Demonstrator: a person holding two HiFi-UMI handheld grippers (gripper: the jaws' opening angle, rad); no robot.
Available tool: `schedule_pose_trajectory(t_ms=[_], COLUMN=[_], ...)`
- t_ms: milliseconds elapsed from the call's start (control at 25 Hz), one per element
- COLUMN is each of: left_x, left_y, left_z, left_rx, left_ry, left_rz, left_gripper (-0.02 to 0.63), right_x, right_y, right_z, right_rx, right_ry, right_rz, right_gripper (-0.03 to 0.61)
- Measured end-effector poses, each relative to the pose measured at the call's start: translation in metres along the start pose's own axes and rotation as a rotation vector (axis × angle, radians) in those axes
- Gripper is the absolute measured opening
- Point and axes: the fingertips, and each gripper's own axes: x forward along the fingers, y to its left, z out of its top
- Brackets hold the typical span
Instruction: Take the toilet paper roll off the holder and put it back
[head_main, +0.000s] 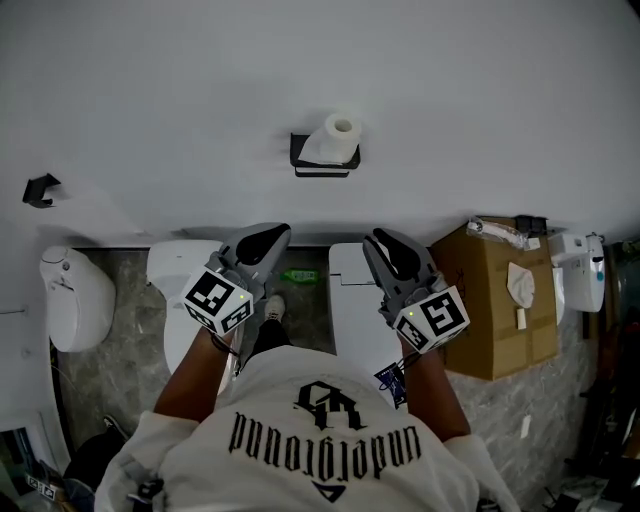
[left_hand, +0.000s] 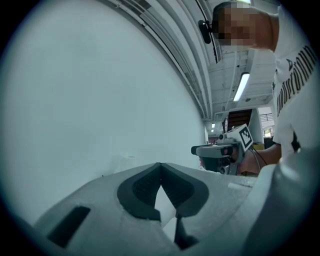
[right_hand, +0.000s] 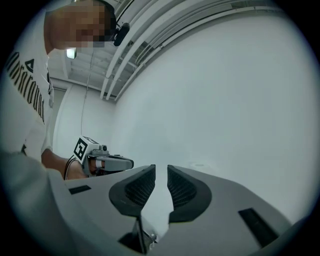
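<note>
Pointing level toward the wall, the left gripper (left_hand: 160, 166) has its broad, matte grey plastic jaws shut. Its dark ribbed pads (left_hand: 142, 187) meet at their tips with nothing between them. The right gripper (right_hand: 161, 171), built the same way, holds its jaws a narrow slit apart and is empty; only pale wall shows through the gap. The two sit side by side and apart, each carrying a white cube with black square markers (head_main: 218, 298) near the bare hand holding it. Below them the person's white shirt with black lettering (head_main: 320, 430) fills the bottom of the head view.

Well beyond both jaw tips, and roughly between them, the white toilet paper roll (head_main: 335, 137) rests on the black wall-mounted holder (head_main: 322, 168). It is a soft-looking cylinder with its hollow core turned toward the camera, and neither gripper touches it.

A smooth, plain white wall (head_main: 300, 60) carries the holder, with a small black bracket (head_main: 40, 188) far to the left. Along its foot stand rounded, glossy white toilets (head_main: 75, 295) on a grey veined stone floor (head_main: 130, 300). At the right sits a brown cardboard box (head_main: 500, 320).
</note>
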Motion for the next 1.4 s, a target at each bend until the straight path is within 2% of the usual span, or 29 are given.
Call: schedule_pose_trajectory(t_ms=[120, 320, 760, 1200, 1400], left_x=[0.01, 0.022, 0.045, 0.07, 0.084], left_y=[0.01, 0.039, 0.092, 0.129, 0.141], left_z=[0.004, 0.004, 0.015, 0.015, 0.012], left_rx=[0.049, 0.023, 0.06, 0.051, 0.007], left_ry=[0.008, 0.005, 0.006, 0.015, 0.016], left_rz=[-0.022, -0.056, -0.137, -0.225, -0.272], left_gripper=[0.014, 0.014, 0.014, 0.014, 0.014], right_x=[0.015, 0.04, 0.093, 0.135, 0.148], right_y=[-0.008, -0.019, -0.044, -0.066, -0.079], right_z=[0.0, 0.001, 0.003, -0.012, -0.022], right_rx=[0.002, 0.01, 0.038, 0.055, 0.082], right_ry=[0.003, 0.005, 0.001, 0.039, 0.048], right_rz=[-0.017, -0.048, -0.142, -0.207, -0.246], right_gripper=[0.071, 0.102, 0.172, 0.213, 0.238])
